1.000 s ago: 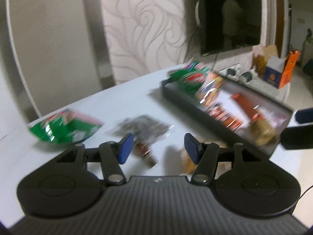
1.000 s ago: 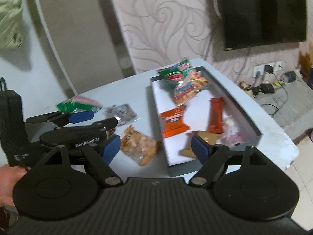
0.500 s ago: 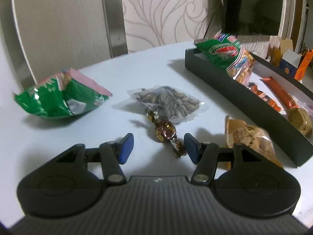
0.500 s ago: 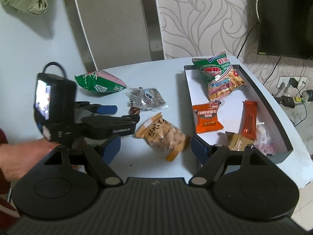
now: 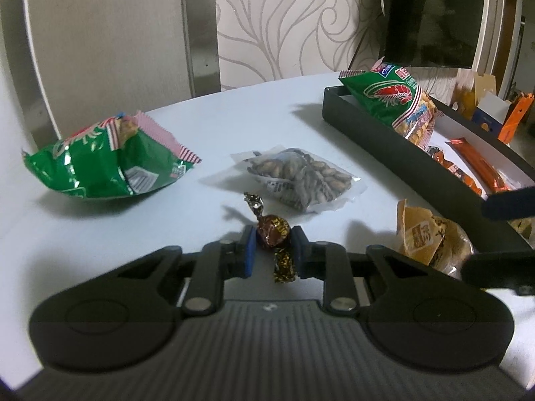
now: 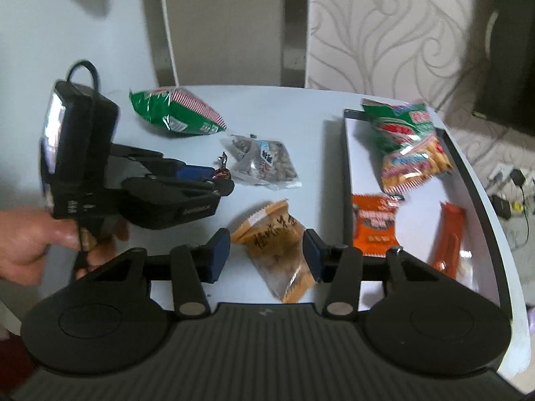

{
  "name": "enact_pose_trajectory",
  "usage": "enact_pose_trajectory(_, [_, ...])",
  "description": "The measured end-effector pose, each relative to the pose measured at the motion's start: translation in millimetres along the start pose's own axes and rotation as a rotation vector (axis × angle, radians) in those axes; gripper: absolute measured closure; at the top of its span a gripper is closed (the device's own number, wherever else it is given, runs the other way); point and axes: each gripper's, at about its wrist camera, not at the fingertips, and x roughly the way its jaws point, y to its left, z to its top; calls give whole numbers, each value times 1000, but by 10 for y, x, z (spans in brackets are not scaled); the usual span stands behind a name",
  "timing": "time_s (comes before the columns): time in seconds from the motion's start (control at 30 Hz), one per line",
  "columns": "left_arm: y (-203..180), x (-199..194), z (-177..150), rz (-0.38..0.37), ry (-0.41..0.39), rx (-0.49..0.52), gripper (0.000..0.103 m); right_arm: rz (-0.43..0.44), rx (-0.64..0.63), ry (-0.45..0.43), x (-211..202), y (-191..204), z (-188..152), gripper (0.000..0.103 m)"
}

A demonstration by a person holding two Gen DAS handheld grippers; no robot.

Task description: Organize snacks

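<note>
A: Pale counter (image 6: 301, 107) in front of a swirl-patterned wall, and a dark tray (image 6: 347, 167) with a white floor on its right side. How much is sorted?

B: In my judgement, about half. In the tray: a green shrimp-cracker bag (image 6: 401, 127) resting on an orange-yellow snack pack (image 6: 418, 163), an orange square packet (image 6: 374, 224) and an orange bar (image 6: 449, 237). (Something pale lies at the near end too, too blurred to name.)

A: And outside it?

B: Four things remain on the counter. A green bag with a pink-striped edge (image 5: 107, 163) sits furthest from the tray, a clear pouch of seeds (image 5: 301, 177) near the middle, a brown twist-wrapped candy (image 5: 272, 232) just in front of that pouch, and a tan packet of nuts (image 6: 277, 247) closest to the tray wall.

A: What are the hands doing?

B: The left claw (image 5: 272, 250) is clenched on the candy, pads pressing its round middle, the candy apparently at counter level. The right claw (image 6: 265, 254) is closing with the tan packet between its pads; they stand beside it and I see no squeeze yet.

A: So two pickups under way?

B: That is my reading. After those, the green bag and seed pouch would be left.
</note>
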Motion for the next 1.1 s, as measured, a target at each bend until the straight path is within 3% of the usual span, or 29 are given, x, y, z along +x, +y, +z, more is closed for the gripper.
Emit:
enact_pose_trajectory(0.13, [38,-21,-11,3,4,-6,77,-23,-107,60,248,29,64,47])
enact_pose_trajectory(0.3, [53,-37,-17,5,6,-3,77,-15,-189,129,467,37,55,33])
enact_pose_trajectory(0.63, [23,-42,-31,19,3,11,76,-37,-154,134,667,-34,80,28])
enact_pose_trajectory(0.73, [27,-42,-31,19,4,14,76,-39,-136,133,722,-71,76,30])
enact_pose_trajectory(0.87, [36,-40,-29,16,3,14,77,-49,-116,134,720,-27,75,46])
enact_pose_trajectory(1.1, [17,-45,-47,25,-6,21,77,-50,-6,109,565,22,-19,49])
